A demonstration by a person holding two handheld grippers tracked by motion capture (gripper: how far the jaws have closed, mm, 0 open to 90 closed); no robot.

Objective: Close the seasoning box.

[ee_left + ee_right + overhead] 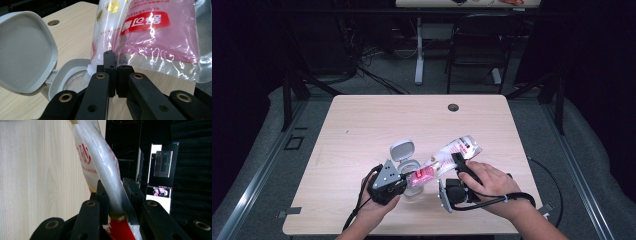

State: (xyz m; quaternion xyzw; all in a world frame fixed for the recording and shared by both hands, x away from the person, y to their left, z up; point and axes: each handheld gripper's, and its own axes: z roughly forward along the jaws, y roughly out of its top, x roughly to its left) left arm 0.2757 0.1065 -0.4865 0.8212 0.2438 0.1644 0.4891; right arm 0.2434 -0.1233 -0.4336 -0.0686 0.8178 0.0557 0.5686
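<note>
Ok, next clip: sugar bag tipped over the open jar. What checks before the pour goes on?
1. Lid flipped open: ok.
2. Right gripper clamped on the bag: ok.
3. Left gripper pinching the bag's lower edge: ok, jaws shut on plastic.
4. Bag's low corner over the jar mouth: ok.
5. Bag corner actually cut open: cannot tell.
6. Sugar spilled on the table: cannot tell at this size.

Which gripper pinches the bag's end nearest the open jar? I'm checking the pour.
The left gripper, pinching the bag beside the jar; the right gripper clamps farther up.
</note>
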